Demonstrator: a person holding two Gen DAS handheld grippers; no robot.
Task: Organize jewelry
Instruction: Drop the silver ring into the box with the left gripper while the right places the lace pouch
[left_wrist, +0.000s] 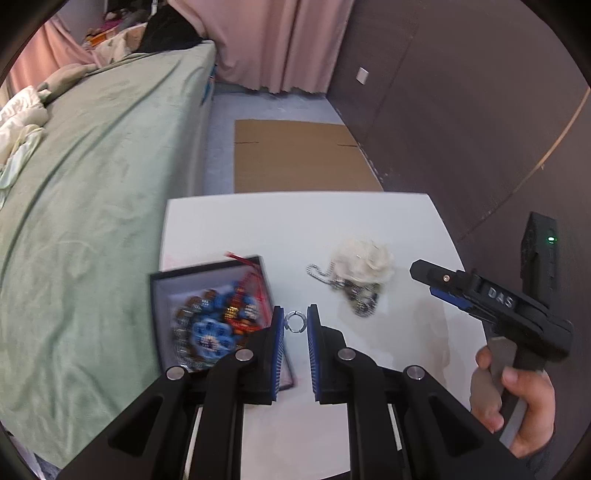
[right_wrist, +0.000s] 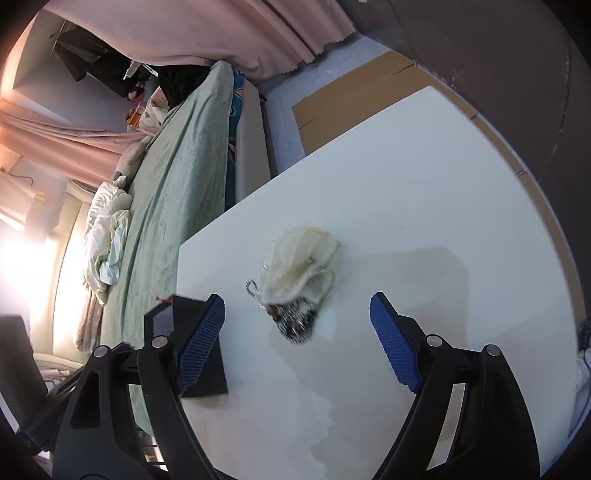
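Left gripper pinches a small silver ring beside my open jewelry box for stowing, while right gripper waits spread wide.

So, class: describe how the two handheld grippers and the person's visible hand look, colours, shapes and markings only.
The left gripper and right gripper have black angular linkages with silver pivot pins and blue ridged pads. Seen from the left wrist, the right gripper carries white "DAS" lettering and a green light. The right hand is bare, with a dark cuff.
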